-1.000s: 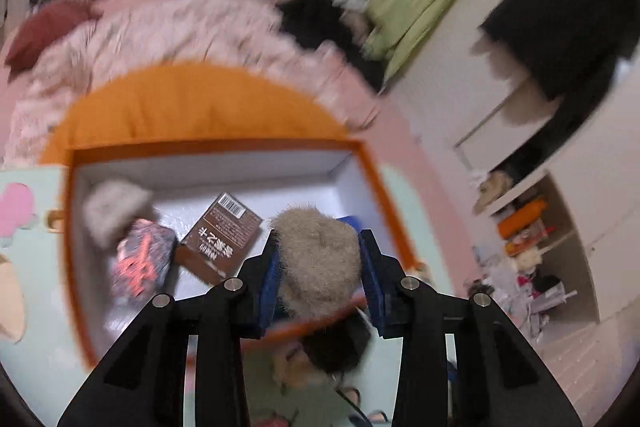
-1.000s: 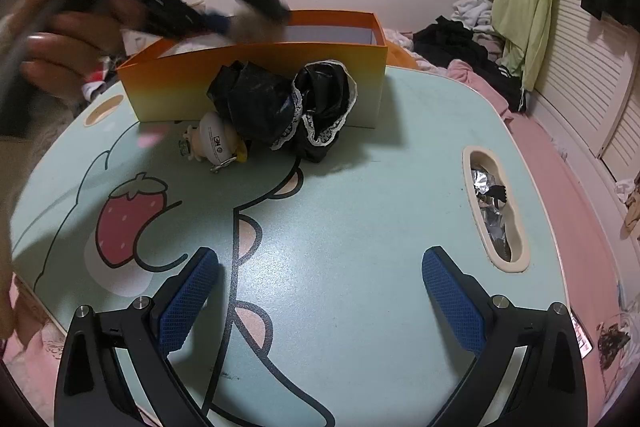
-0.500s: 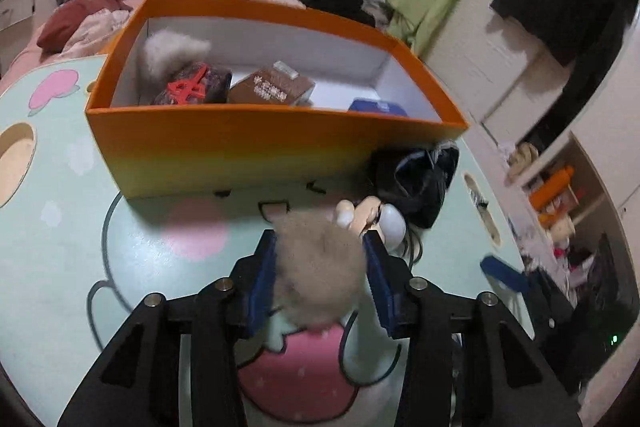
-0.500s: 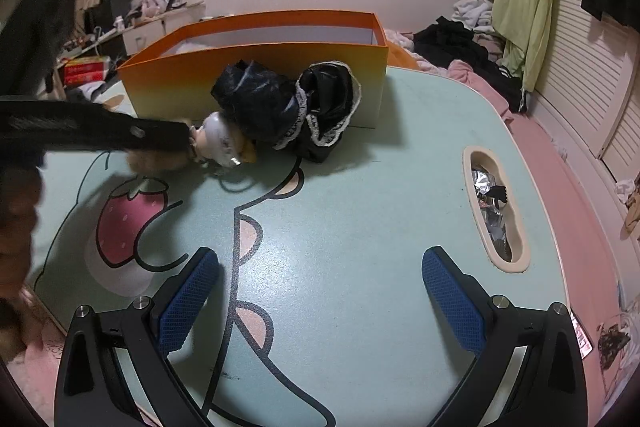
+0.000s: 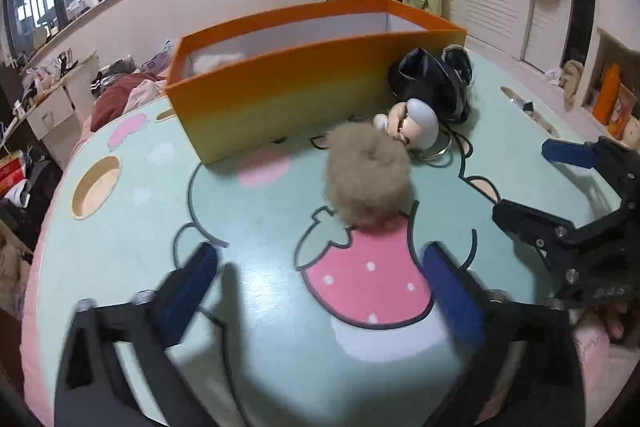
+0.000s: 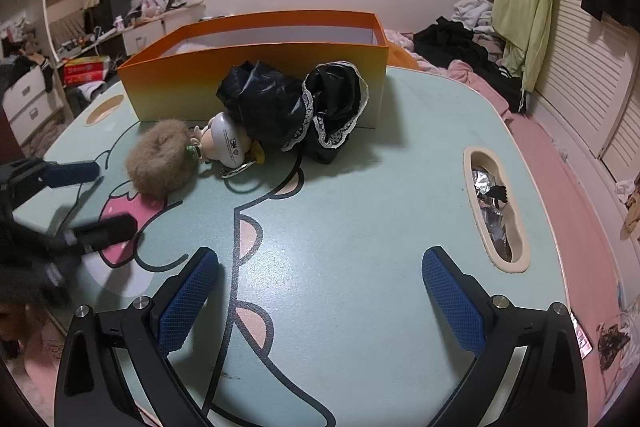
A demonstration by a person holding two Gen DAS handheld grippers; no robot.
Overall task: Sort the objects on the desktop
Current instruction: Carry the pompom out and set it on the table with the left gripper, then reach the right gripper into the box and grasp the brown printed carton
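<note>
Your left tongs have just been spreading and now stand released, nothing between the pads. The furry pom-pom lies on the bench at their twelve o'clock, touching the small figurine in front of the orange box. Your right tongs hang released over bare bench.

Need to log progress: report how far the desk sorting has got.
Done: the orange box already holds something pale. In hand: nothing. The left gripper has just been opening, and its fingers stand clear of the fluffy brown ball on the table. The right gripper is open, empty. Left: the ball, the small figurine keychain and the black lace-trimmed cloth, all outside the box.
</note>
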